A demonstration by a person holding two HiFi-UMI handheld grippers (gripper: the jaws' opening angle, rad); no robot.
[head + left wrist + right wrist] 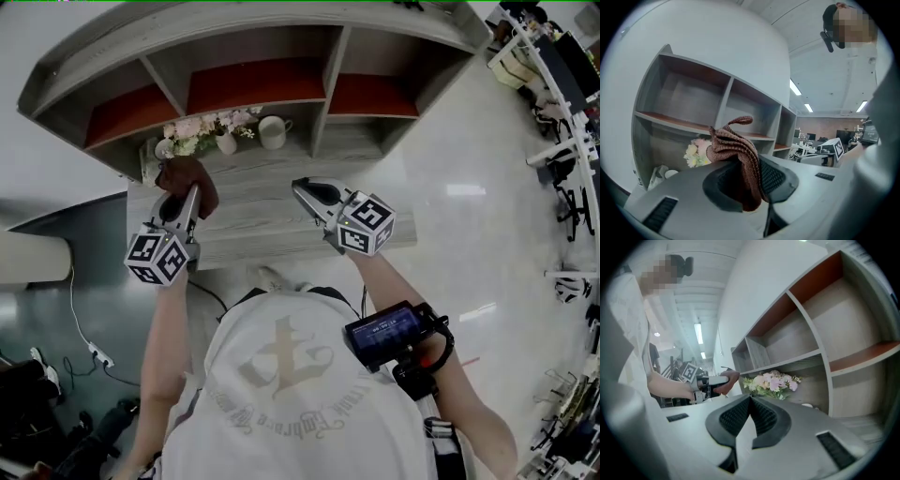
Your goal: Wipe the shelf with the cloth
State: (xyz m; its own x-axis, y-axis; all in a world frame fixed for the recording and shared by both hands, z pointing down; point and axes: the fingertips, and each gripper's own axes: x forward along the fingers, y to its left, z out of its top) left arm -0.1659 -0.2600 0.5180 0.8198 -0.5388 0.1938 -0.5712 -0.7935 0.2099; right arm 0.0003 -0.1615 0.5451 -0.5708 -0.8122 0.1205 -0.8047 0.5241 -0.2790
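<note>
A brown knitted cloth (189, 176) is bunched between the jaws of my left gripper (190, 201), which is shut on it. The cloth hangs just above the left part of the grey wooden shelf top (272, 211), close to the flowers. In the left gripper view the cloth (735, 146) sticks up out of the left gripper (746, 174). My right gripper (303, 188) hovers over the middle of the same surface, shut with nothing in it; its pads (764, 416) meet in the right gripper view. That view also catches the cloth (729, 378) at the left.
A bunch of pink and white flowers (204, 129) in a small vase and a white mug (273, 132) stand at the back of the surface. Above are open compartments with red-brown shelves (253, 86). Office desks and chairs (567, 141) line the right.
</note>
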